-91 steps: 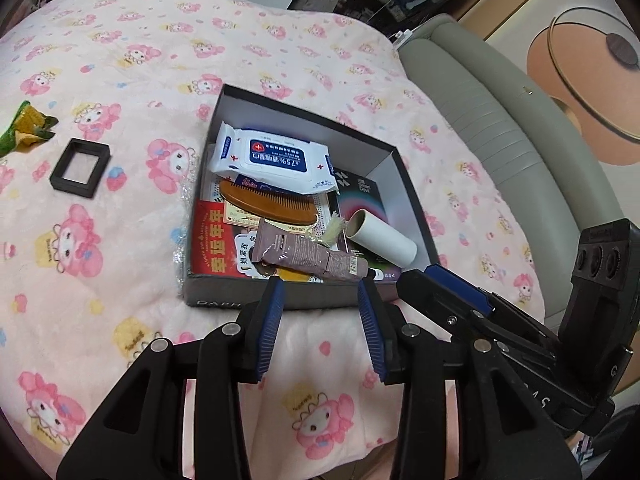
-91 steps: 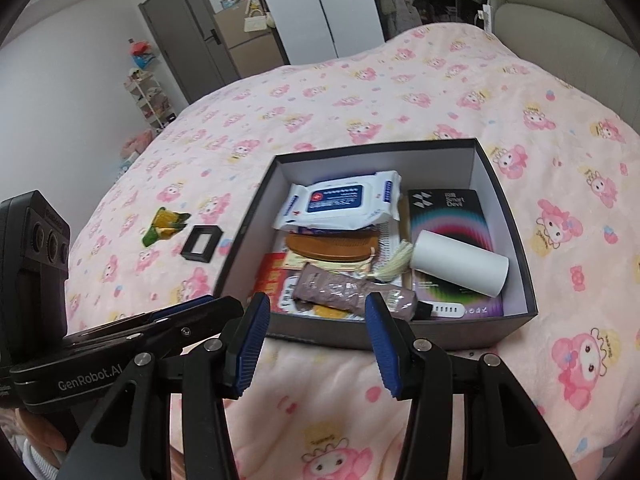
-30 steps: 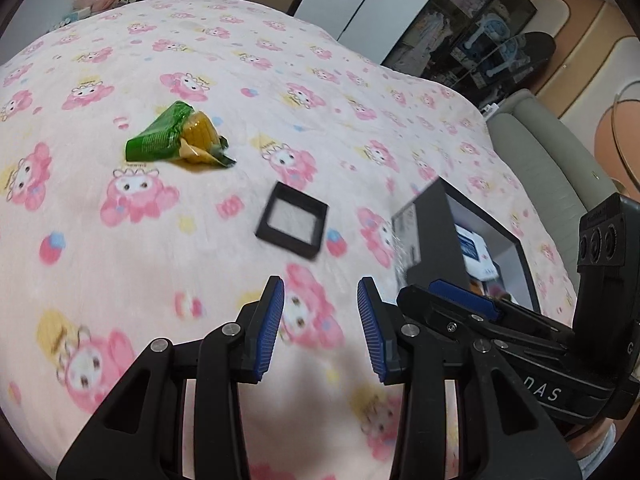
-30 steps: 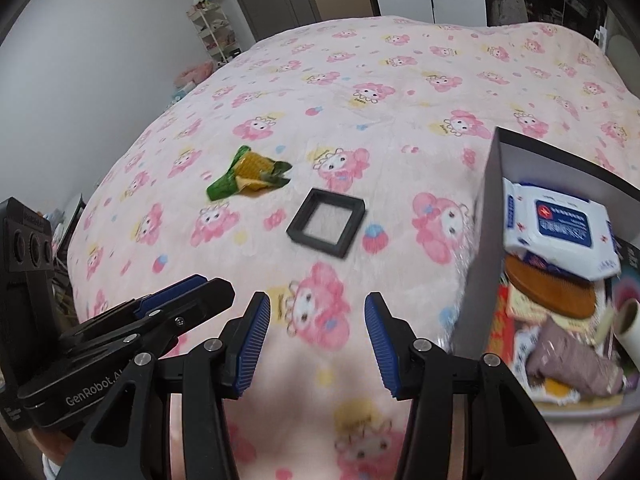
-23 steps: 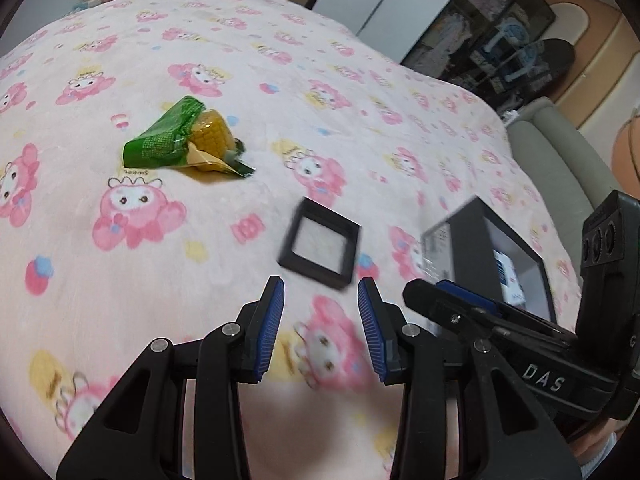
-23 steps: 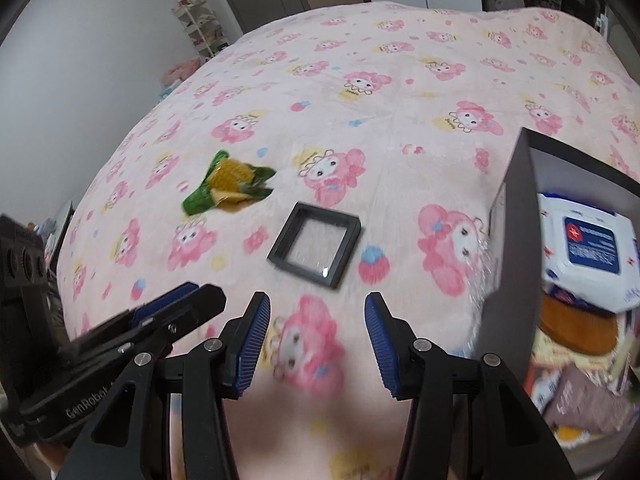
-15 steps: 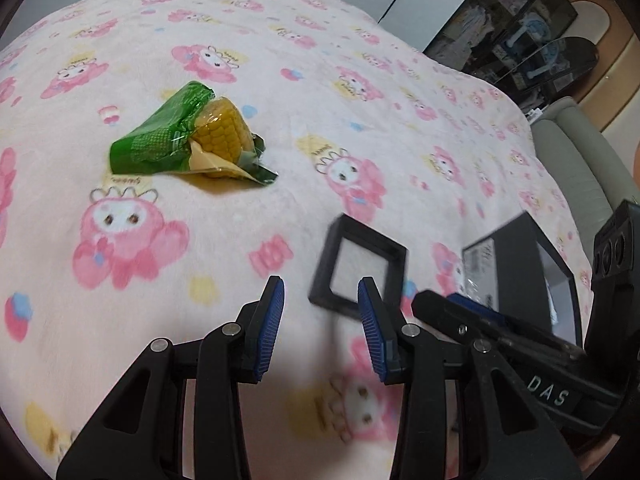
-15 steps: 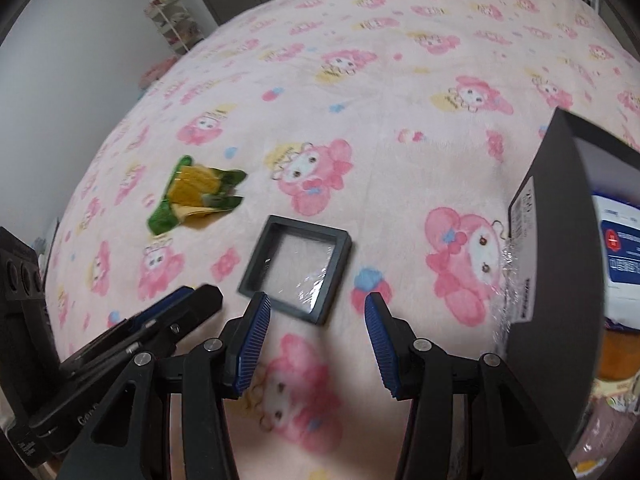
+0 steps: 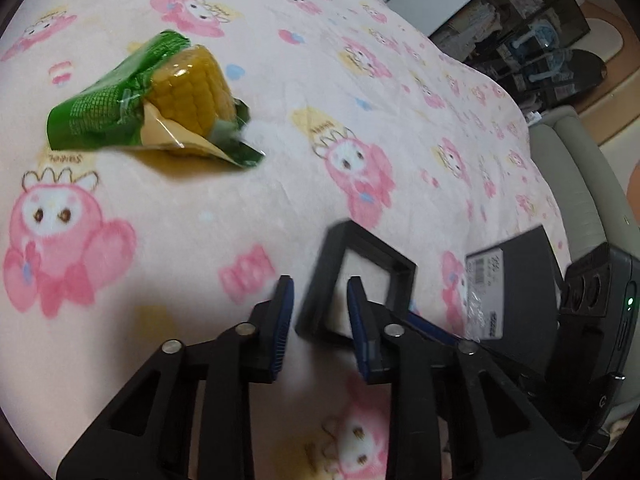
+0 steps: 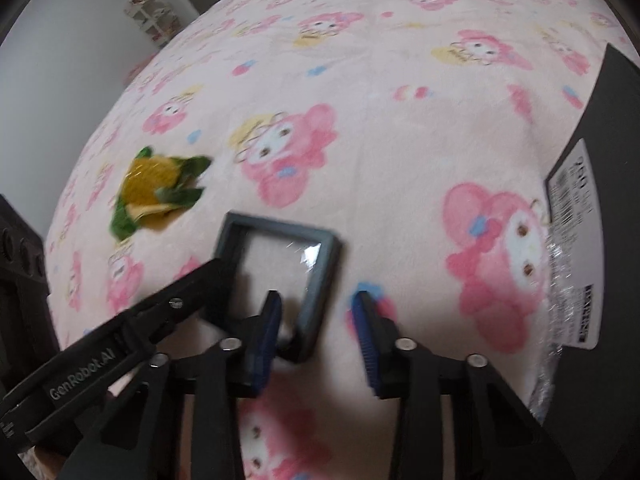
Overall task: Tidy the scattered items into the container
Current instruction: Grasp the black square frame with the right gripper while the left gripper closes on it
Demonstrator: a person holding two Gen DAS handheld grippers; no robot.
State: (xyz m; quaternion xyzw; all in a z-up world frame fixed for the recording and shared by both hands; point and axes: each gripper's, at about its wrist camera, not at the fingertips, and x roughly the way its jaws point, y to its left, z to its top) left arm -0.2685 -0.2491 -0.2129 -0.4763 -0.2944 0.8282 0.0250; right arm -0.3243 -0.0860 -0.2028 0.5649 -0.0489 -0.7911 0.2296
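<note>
**Both grippers crowding the little frame on the bed**

The bed [image 9: 280, 184] had that pink cartoon blanket on it, and two loose bits sat out on the fabric: a flat black square frame [image 10: 316, 280] and, well apart from it further up the bed, a packet of corn [image 9: 176, 88]. The dark box [image 10: 600, 208] stood off to the right of the frame, only its side wall showing.

The left gripper [image 9: 320, 320] had its jaws open a modest way, straddling the frame's near-left edge, which ran into the gap at a slant. The right gripper [image 10: 316, 324] was open wider, with the frame's near-right corner poking in between the pads. The frame lay flat, corner-on to both, so no real long axis. Honestly both were about equally close; I'd guess the right had the cleaner bite on a rim. Nothing was gripped that I could see.
</note>
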